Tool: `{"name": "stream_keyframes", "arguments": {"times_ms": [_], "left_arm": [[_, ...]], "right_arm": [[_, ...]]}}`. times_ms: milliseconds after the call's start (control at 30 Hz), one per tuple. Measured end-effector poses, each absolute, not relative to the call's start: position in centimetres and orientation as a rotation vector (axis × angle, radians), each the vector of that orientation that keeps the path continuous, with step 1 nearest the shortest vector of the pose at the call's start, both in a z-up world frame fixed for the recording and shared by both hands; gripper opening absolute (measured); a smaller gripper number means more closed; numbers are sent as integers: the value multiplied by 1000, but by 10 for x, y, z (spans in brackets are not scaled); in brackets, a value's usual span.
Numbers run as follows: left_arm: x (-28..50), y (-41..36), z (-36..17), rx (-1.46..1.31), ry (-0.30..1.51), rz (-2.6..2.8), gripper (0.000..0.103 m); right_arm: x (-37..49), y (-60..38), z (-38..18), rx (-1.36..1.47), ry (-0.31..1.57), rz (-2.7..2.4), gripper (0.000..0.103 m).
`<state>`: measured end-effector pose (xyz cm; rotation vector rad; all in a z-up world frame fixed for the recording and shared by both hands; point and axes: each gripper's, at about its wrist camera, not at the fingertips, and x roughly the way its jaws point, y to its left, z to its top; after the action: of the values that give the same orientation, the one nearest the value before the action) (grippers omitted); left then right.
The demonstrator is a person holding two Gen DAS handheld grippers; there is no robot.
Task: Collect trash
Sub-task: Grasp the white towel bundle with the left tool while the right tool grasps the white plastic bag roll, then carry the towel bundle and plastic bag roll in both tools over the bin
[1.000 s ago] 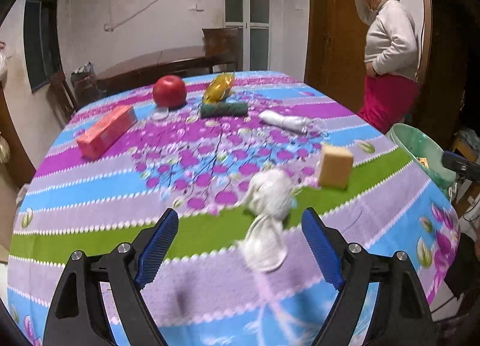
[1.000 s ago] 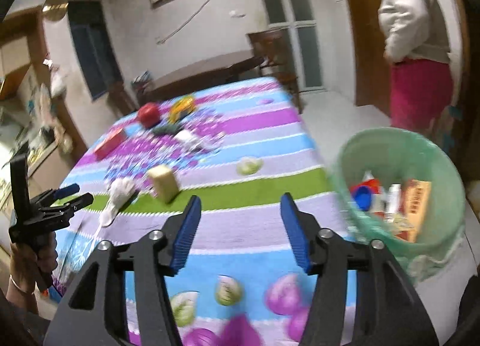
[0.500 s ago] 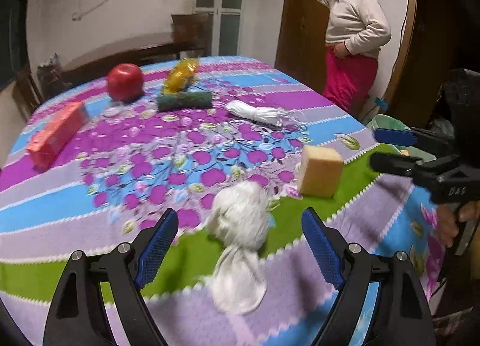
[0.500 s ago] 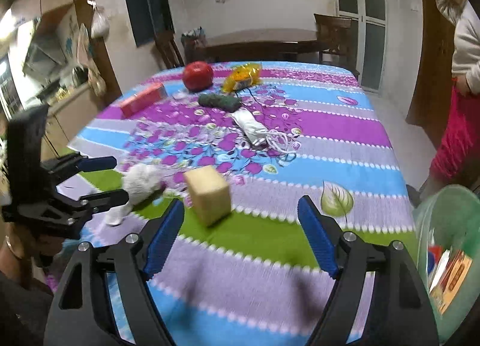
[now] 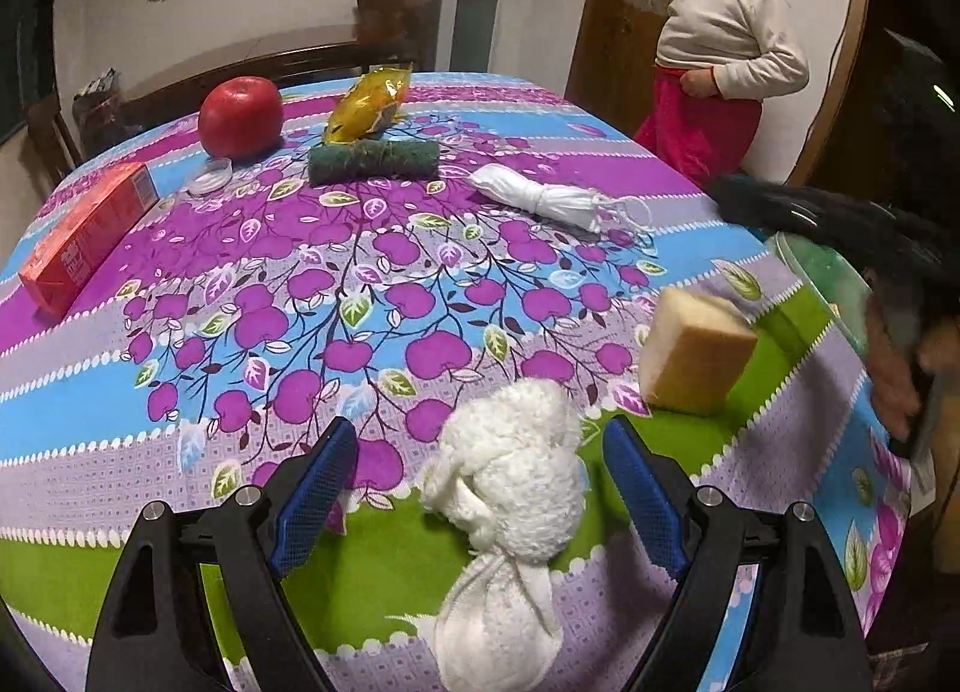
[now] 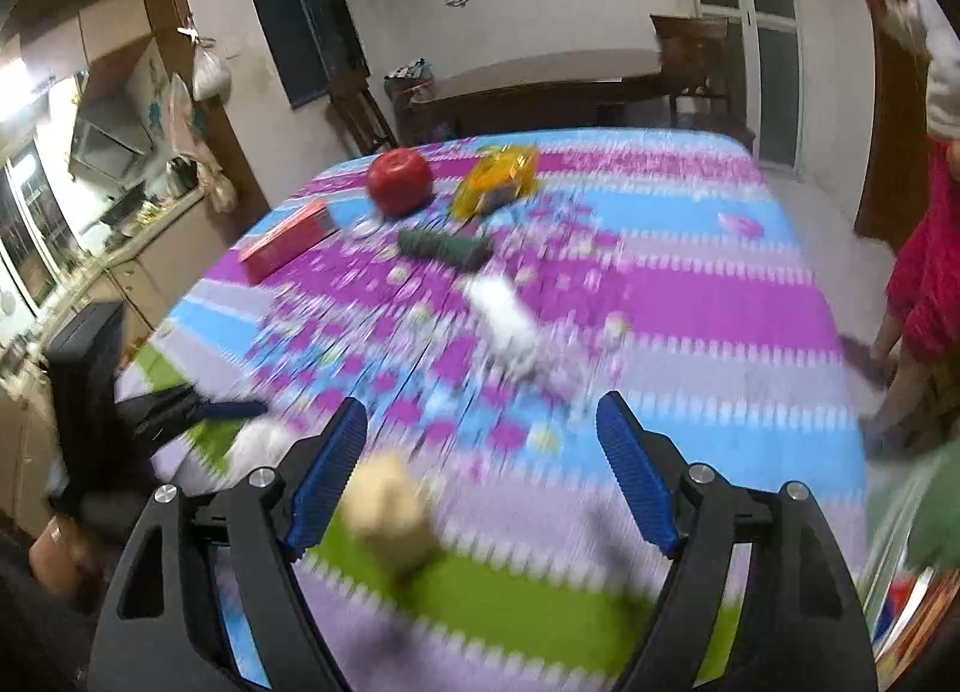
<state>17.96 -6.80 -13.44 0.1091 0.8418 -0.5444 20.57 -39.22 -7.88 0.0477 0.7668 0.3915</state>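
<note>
Left wrist view: left gripper (image 5: 480, 470) spread wide, empty, straddling white cloth wad (image 5: 510, 470) at lower centre; tan sponge block (image 5: 696, 356) at right. Risk: limp tail slips out when closing.

Right wrist view: right gripper (image 6: 480, 479) agape, empty; block (image 6: 390, 512) blurred beside its left finger. Risk: finger knocks the block aside.
</note>
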Motion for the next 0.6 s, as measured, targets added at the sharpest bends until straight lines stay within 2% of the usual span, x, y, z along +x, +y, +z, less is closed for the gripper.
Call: {"name": "stream_keyframes", "arguments": {"times_ms": [67,133,200,233,267,300,333,400,600], "left_arm": [[181,-69,-134,96,846,-549,84],[183,-69,-135,80,851,-557,84],[183,-69,-135,76,851,-556,83],[183,-69,-135,75,849,-551,75],[183,-68,-134,75,845,-543,59],[182,-68,-134,73,843,-547,50],[182,-67,-133,63,845,-571,37],[177,-66,-132,65,836,-564,36],[144,-45,-119,53,797,-517,35]], "right_arm": [[237,-381,-89,-29,809,362,76],[259,-370,-102,-95,848,361,70],[275,-362,-119,-142,900,354,51],[276,-360,-122,-151,875,360,50],[275,-361,-123,-143,872,368,35],[274,-363,-122,-117,877,366,25],[271,-366,-122,-94,882,359,25],[256,-368,-118,-107,857,333,25],[156,-398,-57,17,669,300,25]]}}
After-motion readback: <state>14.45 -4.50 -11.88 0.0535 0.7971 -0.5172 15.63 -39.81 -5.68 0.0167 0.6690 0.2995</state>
